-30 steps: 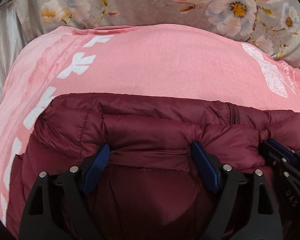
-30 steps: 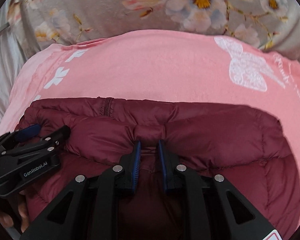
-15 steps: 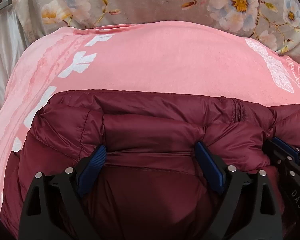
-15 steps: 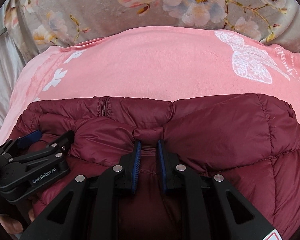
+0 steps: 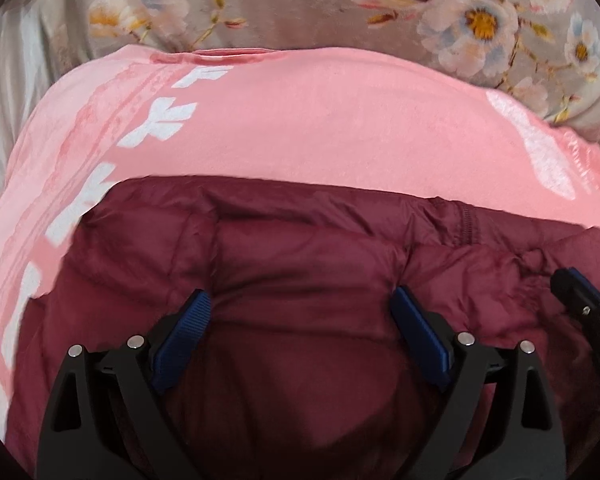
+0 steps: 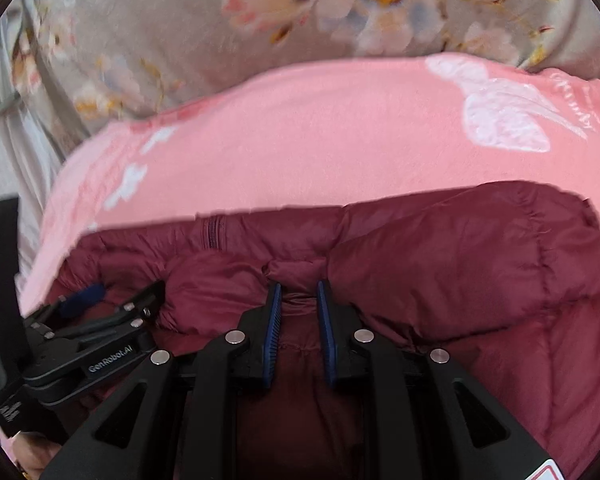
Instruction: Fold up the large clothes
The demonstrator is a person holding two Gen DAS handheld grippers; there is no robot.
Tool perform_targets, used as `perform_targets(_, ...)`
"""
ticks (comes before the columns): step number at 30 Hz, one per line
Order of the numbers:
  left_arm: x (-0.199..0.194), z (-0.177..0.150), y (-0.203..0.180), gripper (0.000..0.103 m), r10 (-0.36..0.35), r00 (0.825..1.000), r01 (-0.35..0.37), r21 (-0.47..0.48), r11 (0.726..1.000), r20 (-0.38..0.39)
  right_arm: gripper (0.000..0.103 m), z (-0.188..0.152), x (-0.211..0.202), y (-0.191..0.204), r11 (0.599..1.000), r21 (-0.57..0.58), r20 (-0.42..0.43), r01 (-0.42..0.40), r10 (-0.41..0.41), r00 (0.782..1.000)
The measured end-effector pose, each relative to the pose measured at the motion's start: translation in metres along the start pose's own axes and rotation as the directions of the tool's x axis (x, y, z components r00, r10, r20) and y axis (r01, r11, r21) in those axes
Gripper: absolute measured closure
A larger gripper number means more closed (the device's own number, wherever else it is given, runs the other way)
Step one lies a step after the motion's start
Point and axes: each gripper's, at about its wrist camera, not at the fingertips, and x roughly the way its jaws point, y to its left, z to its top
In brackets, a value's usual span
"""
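A dark red puffer jacket [image 5: 308, 240] lies on a pink blanket [image 5: 320, 120]; it also shows in the right wrist view [image 6: 440, 256]. My left gripper [image 5: 300, 304] has its jaws wide apart, with a thick fold of the jacket bulging between them. My right gripper [image 6: 298, 292] has its jaws close together, pinching a fold of the jacket edge beside the zipper [image 6: 214, 230]. The left gripper also shows at the left in the right wrist view [image 6: 100, 320]. The right gripper's tip shows at the right edge of the left wrist view [image 5: 580, 292].
The pink blanket [image 6: 300, 140] has white bow prints [image 6: 500, 120]. Behind it lies a grey floral bedcover [image 5: 300, 8]. Pale grey fabric [image 5: 4, 80] is at the far left.
Both grippers have moved forward and up with the jacket edge. The jacket's right side now bulges higher in the right wrist view. The jaws have kept their widths.
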Motion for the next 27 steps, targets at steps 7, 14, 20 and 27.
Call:
perform_targets(7, -0.070, -0.044, 0.023, 0.013, -0.008, 0.998, 0.011, -0.047, 0.999, 0.063, 0.079, -0.030, -0.068, 0.032, 0.991, -0.129, 0.060, 0.045, -0.038, 0.998)
perform_targets(14, -0.070, -0.079, 0.025, 0.013, 0.012, 0.998, -0.010, -0.049, 0.999, 0.055, 0.079, -0.074, -0.072, 0.045, 0.984, -0.147, 0.013, 0.099, -0.098, 0.995)
perform_targets(20, -0.062, -0.088, 0.013, 0.010, 0.079, 0.994, -0.079, 0.005, 0.997, 0.076, 0.079, -0.084, -0.063, 0.048, 0.975, -0.172, 0.002, 0.142, -0.144, 0.990)
perform_targets(27, -0.055, -0.089, 0.010, 0.008, 0.099, 0.994, -0.101, 0.024, 0.995, 0.053, 0.078, -0.085, -0.053, 0.046, 0.974, -0.173, -0.047, 0.147, -0.157, 0.986)
